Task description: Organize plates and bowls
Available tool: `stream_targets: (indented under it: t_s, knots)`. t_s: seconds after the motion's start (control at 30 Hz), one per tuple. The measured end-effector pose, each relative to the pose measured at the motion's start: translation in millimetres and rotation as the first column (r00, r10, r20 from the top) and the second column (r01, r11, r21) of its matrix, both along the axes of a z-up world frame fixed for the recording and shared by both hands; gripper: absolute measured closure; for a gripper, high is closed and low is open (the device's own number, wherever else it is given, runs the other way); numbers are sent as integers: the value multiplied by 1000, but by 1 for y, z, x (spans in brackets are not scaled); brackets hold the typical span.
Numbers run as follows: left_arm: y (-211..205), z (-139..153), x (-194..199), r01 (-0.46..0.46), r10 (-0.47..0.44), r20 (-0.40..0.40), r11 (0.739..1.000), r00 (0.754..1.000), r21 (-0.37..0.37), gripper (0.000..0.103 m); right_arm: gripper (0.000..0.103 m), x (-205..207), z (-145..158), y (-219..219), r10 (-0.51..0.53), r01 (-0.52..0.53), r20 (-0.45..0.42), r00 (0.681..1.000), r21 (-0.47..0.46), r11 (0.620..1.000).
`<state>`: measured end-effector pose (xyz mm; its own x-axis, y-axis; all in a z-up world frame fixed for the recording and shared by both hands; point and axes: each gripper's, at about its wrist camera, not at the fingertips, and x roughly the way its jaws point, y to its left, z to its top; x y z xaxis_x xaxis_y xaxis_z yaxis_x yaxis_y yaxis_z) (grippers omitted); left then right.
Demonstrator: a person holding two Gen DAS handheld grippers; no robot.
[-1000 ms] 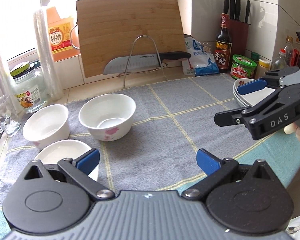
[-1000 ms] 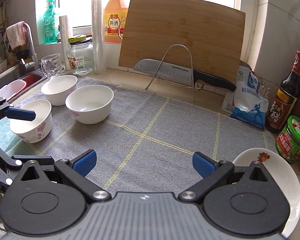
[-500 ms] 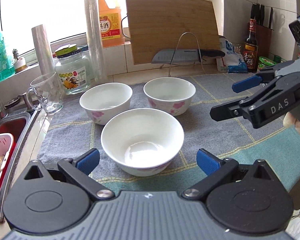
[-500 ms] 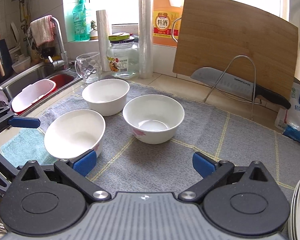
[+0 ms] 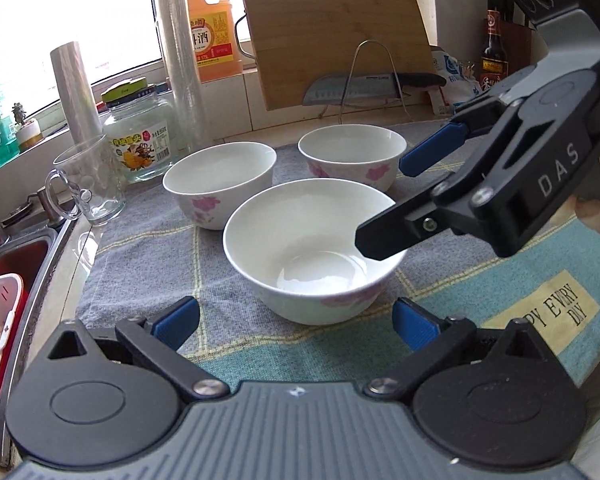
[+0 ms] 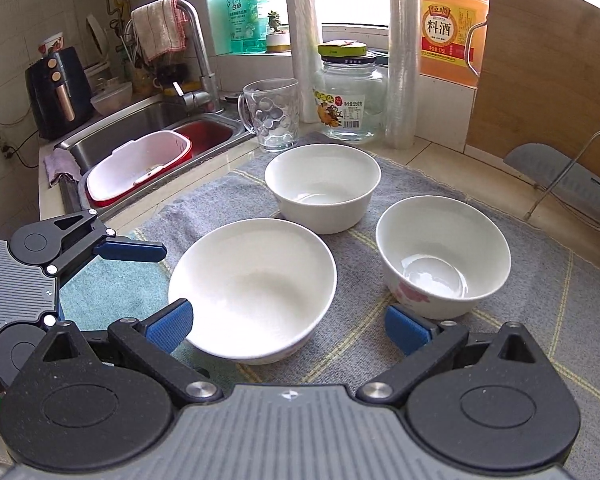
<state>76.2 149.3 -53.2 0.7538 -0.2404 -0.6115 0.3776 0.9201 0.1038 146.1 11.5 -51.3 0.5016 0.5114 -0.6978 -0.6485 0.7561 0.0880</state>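
Both grippers, the left point(image 5: 294, 320) and right point(image 6: 288, 328), hang wide open and empty around the nearest white pink-flowered porcelain bowl point(image 5: 312, 248), best gripped squarely on its rim, clear of its two neighbours.

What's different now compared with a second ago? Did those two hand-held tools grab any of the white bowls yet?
Nothing grabbed yet. Both tools swung left, from the plates' side toward the sink, and closed in on the nearest white floral bowl. The right tool now reaches over that bowl's rim; the left tool faces it, both open and empty. The other two white bowls and the grey checked cloth stayed put.
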Motion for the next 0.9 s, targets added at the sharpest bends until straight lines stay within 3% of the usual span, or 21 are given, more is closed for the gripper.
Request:
stream_targets:
  t_s: [0.27,0.53,0.9]
  knots:
    - [-4,-5,8,43,-43,10,999,999,-17,5,1,14,-9,18,56,-56,-30,998,-16,998]
    - [-4,-5,15,65,-65,12,998,998,-26,14,17,30,-12,25,79,-79,-66,995,-9,997]
    - [-4,-5,17,80,-80,4,996,997,-29,16,20,42,-14,24,96,-95,-109,989,19,995]
